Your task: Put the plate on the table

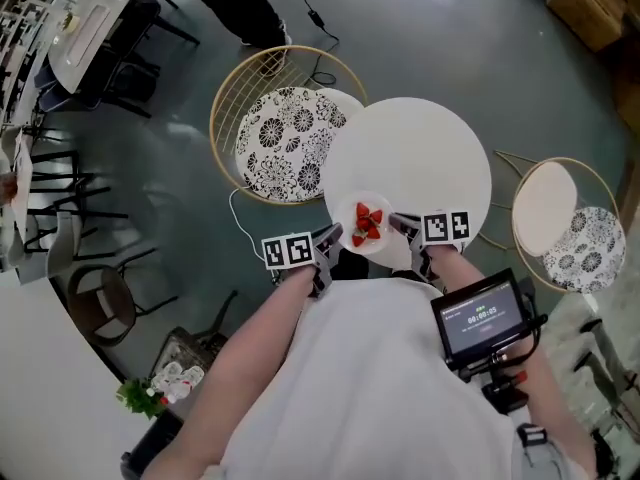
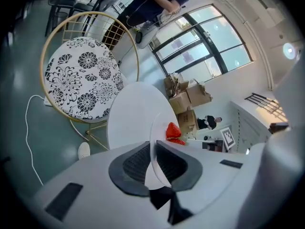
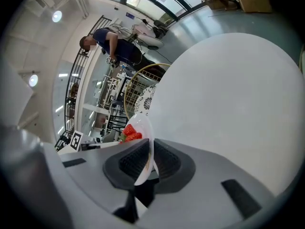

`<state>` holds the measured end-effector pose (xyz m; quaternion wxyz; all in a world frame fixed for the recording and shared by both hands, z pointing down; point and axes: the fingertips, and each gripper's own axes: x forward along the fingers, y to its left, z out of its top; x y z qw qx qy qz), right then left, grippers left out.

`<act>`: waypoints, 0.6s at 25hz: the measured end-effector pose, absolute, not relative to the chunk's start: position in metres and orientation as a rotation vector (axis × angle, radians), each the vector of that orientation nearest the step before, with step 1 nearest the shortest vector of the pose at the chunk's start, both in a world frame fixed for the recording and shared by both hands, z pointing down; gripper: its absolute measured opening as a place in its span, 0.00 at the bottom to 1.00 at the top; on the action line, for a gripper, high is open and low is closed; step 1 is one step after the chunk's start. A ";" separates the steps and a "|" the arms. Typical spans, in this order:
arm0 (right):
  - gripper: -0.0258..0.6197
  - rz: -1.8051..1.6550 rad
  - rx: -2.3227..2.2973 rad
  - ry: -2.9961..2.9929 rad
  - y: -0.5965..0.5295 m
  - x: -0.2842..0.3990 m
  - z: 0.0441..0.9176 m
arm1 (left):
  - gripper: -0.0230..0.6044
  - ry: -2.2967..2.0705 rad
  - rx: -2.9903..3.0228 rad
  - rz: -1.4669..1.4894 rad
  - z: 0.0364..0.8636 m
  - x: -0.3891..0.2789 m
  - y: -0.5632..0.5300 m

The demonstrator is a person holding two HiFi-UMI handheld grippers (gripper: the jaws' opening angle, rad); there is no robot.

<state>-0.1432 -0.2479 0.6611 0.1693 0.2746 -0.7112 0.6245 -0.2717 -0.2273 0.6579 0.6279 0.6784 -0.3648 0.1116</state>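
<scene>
A small white plate (image 1: 370, 231) with red strawberries (image 1: 367, 224) on it hangs over the near edge of the round white table (image 1: 420, 153). My left gripper (image 1: 330, 240) is shut on the plate's left rim, my right gripper (image 1: 402, 226) on its right rim. In the left gripper view the plate's rim (image 2: 153, 149) sits edge-on between the dark pads (image 2: 136, 163), with the strawberries (image 2: 174, 131) beyond. The right gripper view shows the same: the rim (image 3: 147, 156) clamped between the pads (image 3: 164, 160), the strawberries (image 3: 131, 133) to the left and the table (image 3: 228, 104) ahead.
A gold wire chair (image 1: 285, 128) with a black-and-white flowered cushion stands left of the table. A second such chair (image 1: 565, 223) stands at the right. A white cable (image 1: 240, 218) trails on the green floor. A person (image 1: 240, 3) stands farther back. A screen (image 1: 482, 318) is near my right arm.
</scene>
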 end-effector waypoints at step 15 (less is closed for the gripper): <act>0.08 1.803 1.068 -1.890 -0.311 -0.109 0.707 | 0.07 -0.663 1.600 0.455 0.707 -0.239 -0.319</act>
